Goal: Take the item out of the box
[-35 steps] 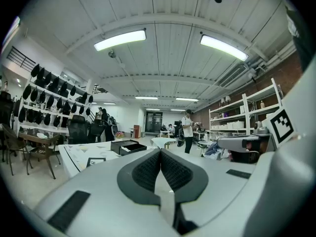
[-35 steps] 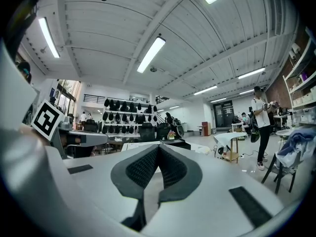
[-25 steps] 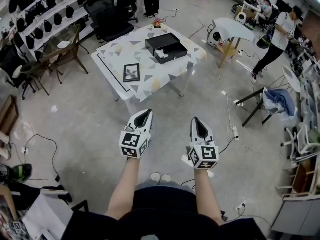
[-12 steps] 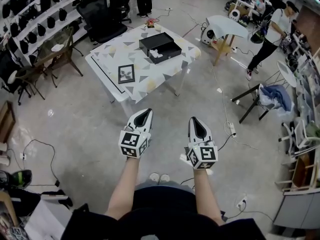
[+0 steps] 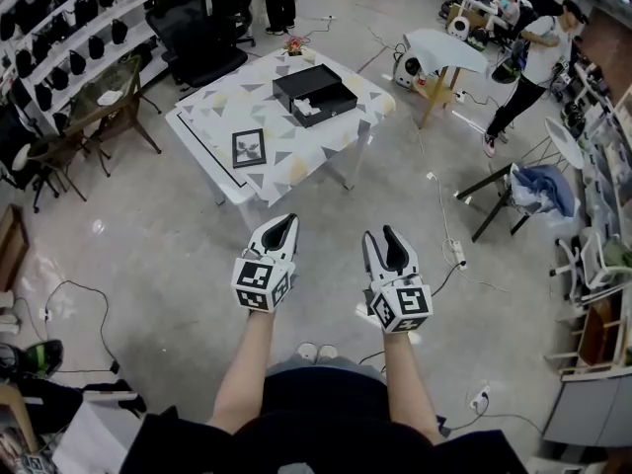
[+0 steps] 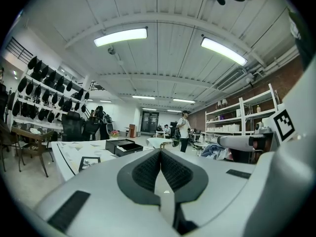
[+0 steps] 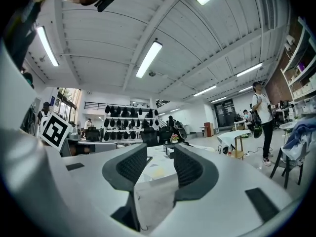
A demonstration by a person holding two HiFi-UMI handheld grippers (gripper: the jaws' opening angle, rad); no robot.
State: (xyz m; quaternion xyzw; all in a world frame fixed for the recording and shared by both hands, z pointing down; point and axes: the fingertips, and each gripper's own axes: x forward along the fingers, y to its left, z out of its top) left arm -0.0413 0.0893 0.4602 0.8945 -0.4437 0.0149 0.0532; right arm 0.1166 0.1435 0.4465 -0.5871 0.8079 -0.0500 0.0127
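Note:
A black open box point(image 5: 314, 94) sits on a table point(image 5: 237, 117) with a triangle-patterned cloth, far ahead of me; something white lies inside it. The same box point(image 6: 123, 146) shows small in the left gripper view. A framed picture point(image 5: 248, 148) lies on the table nearer me. Both grippers hang over bare floor, well short of the table. My left gripper point(image 5: 281, 228) is shut with nothing in it, its pads point(image 6: 148, 169) pressed together. My right gripper point(image 5: 383, 240) is opening, with a gap and nothing between its pads point(image 7: 131, 166).
Black office chairs point(image 5: 202, 28) and a rack of dark items point(image 5: 59, 23) stand behind the table at the left. A small wooden table point(image 5: 446, 52) and a person point(image 5: 528, 62) are at the right. Cables point(image 5: 449, 225) run across the floor.
The right gripper's jaws have spread apart from shut. The view has drifted slightly, so the table sits a little more to the left. The left gripper stays shut.

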